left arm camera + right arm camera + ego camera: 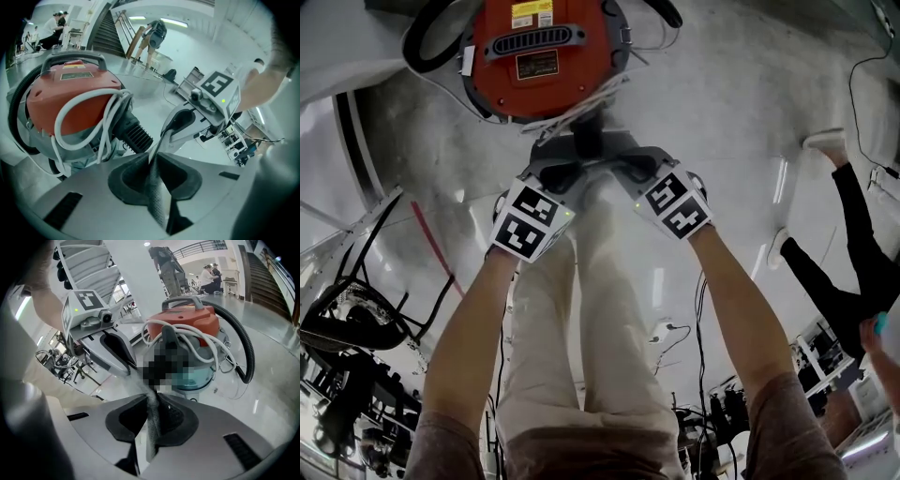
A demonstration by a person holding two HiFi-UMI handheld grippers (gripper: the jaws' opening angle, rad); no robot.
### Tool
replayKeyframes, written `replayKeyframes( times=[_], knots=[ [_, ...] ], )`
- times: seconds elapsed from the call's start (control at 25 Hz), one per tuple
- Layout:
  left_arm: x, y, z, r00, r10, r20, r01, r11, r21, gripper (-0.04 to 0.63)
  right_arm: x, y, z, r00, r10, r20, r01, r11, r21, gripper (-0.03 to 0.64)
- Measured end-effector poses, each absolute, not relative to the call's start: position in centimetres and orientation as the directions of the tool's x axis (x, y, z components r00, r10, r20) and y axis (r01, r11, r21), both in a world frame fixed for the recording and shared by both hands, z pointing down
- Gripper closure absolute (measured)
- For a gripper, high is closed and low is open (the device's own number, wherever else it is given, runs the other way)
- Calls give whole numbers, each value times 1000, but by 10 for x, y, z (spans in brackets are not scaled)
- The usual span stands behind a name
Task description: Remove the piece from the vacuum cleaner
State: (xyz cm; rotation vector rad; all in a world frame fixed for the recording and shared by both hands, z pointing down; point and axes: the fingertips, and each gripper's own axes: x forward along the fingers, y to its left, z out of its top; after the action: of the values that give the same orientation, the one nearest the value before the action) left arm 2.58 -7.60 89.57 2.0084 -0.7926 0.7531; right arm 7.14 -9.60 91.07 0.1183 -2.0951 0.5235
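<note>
A red canister vacuum cleaner [544, 56] [65, 103] [187, 322] stands on the pale floor with a white cord [572, 112] [84, 108] looped round it. A black ribbed piece [588, 136] [133, 131] sticks out of its near side. Both grippers point down at that piece from either side, tips close together just short of it. My left gripper [565, 173] [153, 157] [133, 373] has its pads meeting, and I see nothing between them. My right gripper [628, 169] [151, 397] [164, 136] looks the same. A mosaic patch hides the piece in the right gripper view.
A black hose [427, 37] [243, 348] curves round the vacuum. A person in black [853, 244] is on the floor at the right. Racks of gear and cables [347, 319] crowd the lower left. Stairs [105, 33] and other people [154, 35] are far behind.
</note>
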Motion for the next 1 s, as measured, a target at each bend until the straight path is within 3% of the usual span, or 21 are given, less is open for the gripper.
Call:
replayKeyframes(
  times=[0.48,1.0],
  knots=[
    [29,-65,845,654,-238,718,-715,-505,484,537,78,-80,858,-567,69,821,-397,850,-346,574],
    [13,-91,628,698,-285,657,-667,-593,451,532,66,-99,641,-642,-104,760,-538,767,-349,572]
  ],
)
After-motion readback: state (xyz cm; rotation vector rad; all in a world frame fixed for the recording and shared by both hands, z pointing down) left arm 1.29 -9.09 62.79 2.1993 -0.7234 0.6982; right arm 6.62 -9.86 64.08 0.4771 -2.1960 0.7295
